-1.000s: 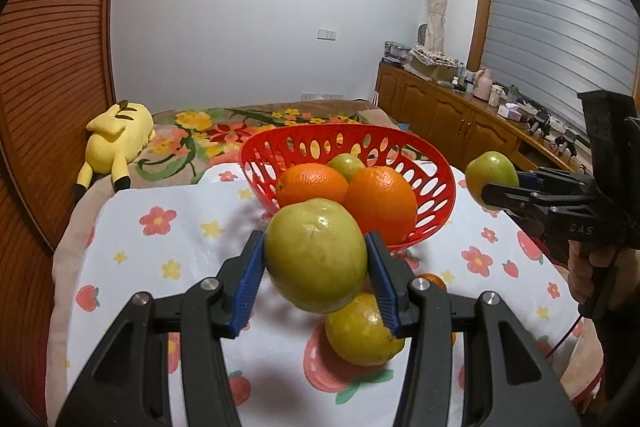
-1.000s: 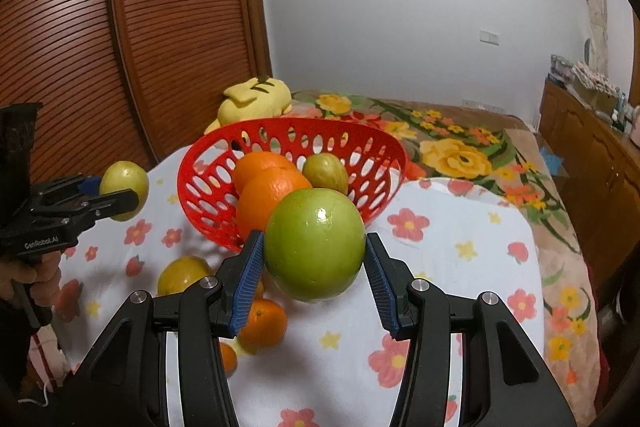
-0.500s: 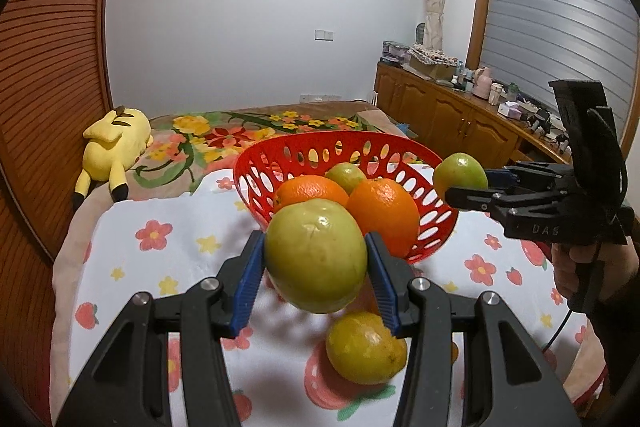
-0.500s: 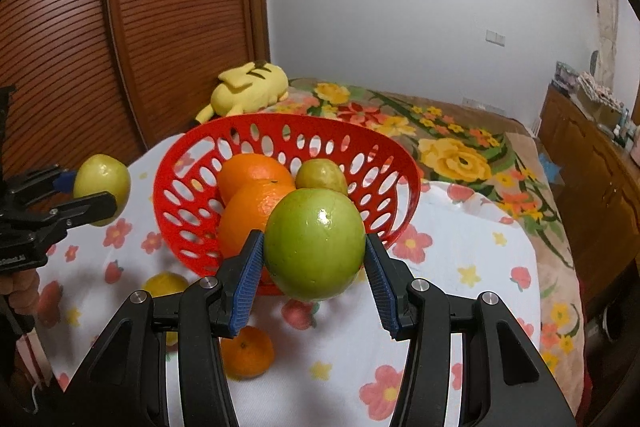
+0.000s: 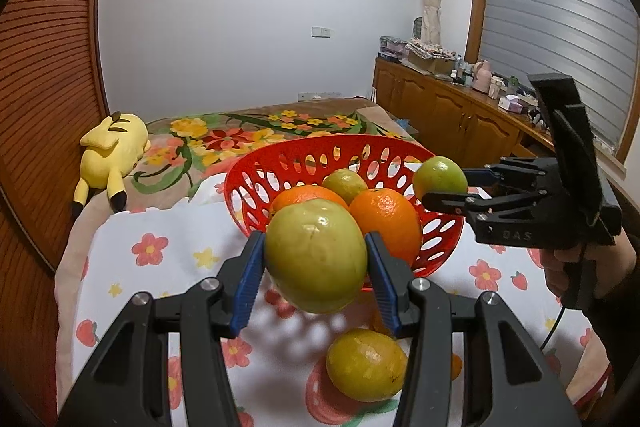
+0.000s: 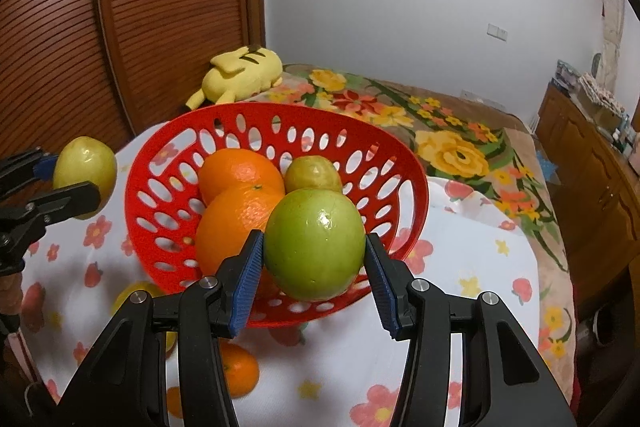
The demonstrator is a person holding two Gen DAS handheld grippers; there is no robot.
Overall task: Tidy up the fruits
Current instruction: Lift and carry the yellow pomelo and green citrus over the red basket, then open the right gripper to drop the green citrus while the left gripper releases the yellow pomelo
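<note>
Three fruits sit in the red basket [image 6: 416, 187]; each gripper, left [image 5: 316, 281] and right [image 6: 314, 279], clamps a green fruit beside its rim, with others loose on the table [image 5: 120, 267].

red basket [image 6: 404, 163], orange oranges [image 6: 236, 171], flower-print white cloth [image 5: 160, 239], yellow plush [image 5: 110, 151]

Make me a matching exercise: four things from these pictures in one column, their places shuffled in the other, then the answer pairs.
1. yellow-green fruit
2. green fruit
3. two oranges
4. yellow plush toy

A. in the red basket
B. held in the right hand-held gripper
C. on the floral bedspread
D. held in the left hand-held gripper

Pairs: 1-D, 2-B, 3-A, 4-C
</note>
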